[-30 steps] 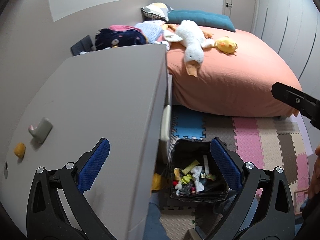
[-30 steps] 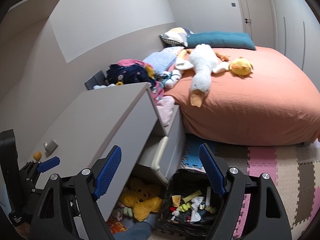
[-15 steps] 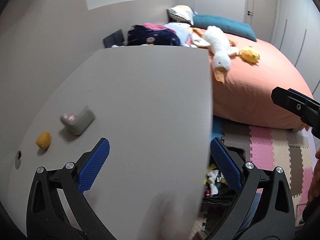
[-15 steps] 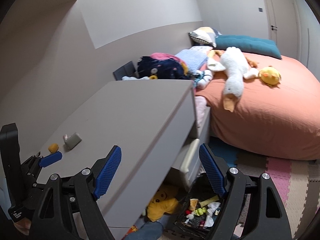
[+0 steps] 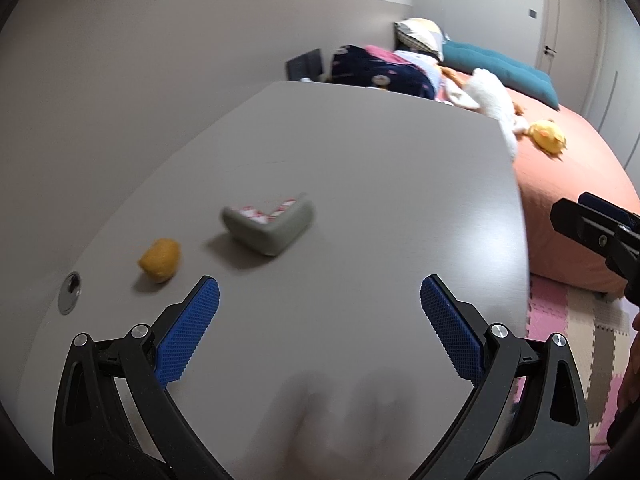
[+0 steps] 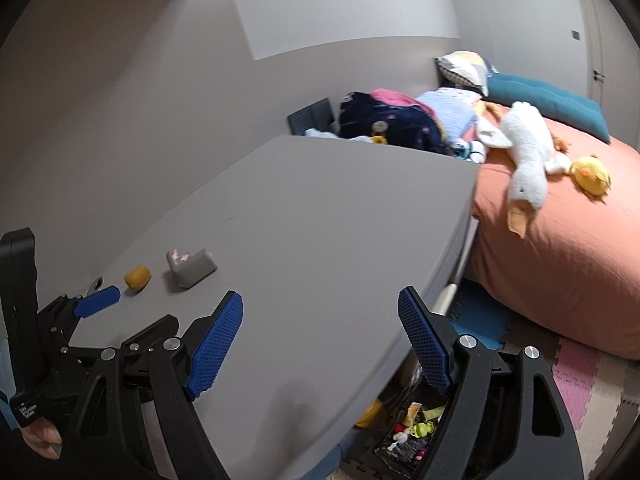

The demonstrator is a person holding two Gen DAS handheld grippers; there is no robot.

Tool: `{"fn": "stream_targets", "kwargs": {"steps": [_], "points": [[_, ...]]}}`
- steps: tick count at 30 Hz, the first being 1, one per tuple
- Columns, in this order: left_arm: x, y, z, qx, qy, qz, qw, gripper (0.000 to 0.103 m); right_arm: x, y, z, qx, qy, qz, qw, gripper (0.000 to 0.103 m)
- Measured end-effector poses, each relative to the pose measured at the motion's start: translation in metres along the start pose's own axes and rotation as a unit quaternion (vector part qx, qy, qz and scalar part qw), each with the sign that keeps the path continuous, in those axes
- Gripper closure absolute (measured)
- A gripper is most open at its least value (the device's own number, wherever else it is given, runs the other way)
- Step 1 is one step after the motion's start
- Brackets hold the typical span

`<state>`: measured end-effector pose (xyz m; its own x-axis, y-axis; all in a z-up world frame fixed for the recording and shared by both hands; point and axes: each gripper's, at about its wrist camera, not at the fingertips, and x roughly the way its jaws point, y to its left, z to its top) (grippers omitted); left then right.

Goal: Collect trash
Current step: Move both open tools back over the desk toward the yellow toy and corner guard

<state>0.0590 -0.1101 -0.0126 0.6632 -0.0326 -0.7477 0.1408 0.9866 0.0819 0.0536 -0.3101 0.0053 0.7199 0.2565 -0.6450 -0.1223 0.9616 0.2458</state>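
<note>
- A grey desk top (image 5: 360, 208) fills most of both wrist views, with a bedroom beyond it.
- The left gripper (image 5: 320, 308) hangs above the desk with its two blue-padded fingers spread wide and nothing between them.
- The right gripper (image 6: 320, 320) is likewise spread wide and empty, above the desk's near edge; in its view the left gripper sits at the lower left.
- Two small bits of trash lie on the desk ahead and to the left of the left gripper: an orange lump (image 5: 160, 260), perhaps a piece of peel, and just beside it a grey L-shaped foam corner guard (image 5: 270, 226) with red-and-white tape on its inner face.
- Neither gripper touches either piece.
- A round cable hole (image 5: 71, 283) sits near the desk's left edge, close to the orange lump.
- Below the desk's right edge, on the floor, a dark bin (image 6: 408, 436) holds mixed colourful scraps.
- Behind the desk is a bed with an orange cover (image 6: 560, 264), a white plush goose (image 6: 528, 164), a yellow plush chick (image 6: 592, 172) and a heap of clothes (image 6: 384, 124).
- Pink, beige and blue foam mats (image 6: 576, 380) cover the floor.
</note>
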Motion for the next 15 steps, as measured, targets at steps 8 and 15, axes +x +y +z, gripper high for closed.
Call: {"fn": "stream_targets", "kwargs": {"steps": [8, 15], "points": [[0.011, 0.048, -0.005, -0.038, 0.008, 0.017, 0.9991, 0.006, 0.032, 0.035, 0.007, -0.021, 0.025, 0.017, 0.999, 0.023], [0.023, 0.085, -0.009, -0.072, 0.013, 0.03, 0.9969, 0.006, 0.064, 0.07, 0.012, -0.042, 0.048, 0.039, 0.997, 0.023]]}}
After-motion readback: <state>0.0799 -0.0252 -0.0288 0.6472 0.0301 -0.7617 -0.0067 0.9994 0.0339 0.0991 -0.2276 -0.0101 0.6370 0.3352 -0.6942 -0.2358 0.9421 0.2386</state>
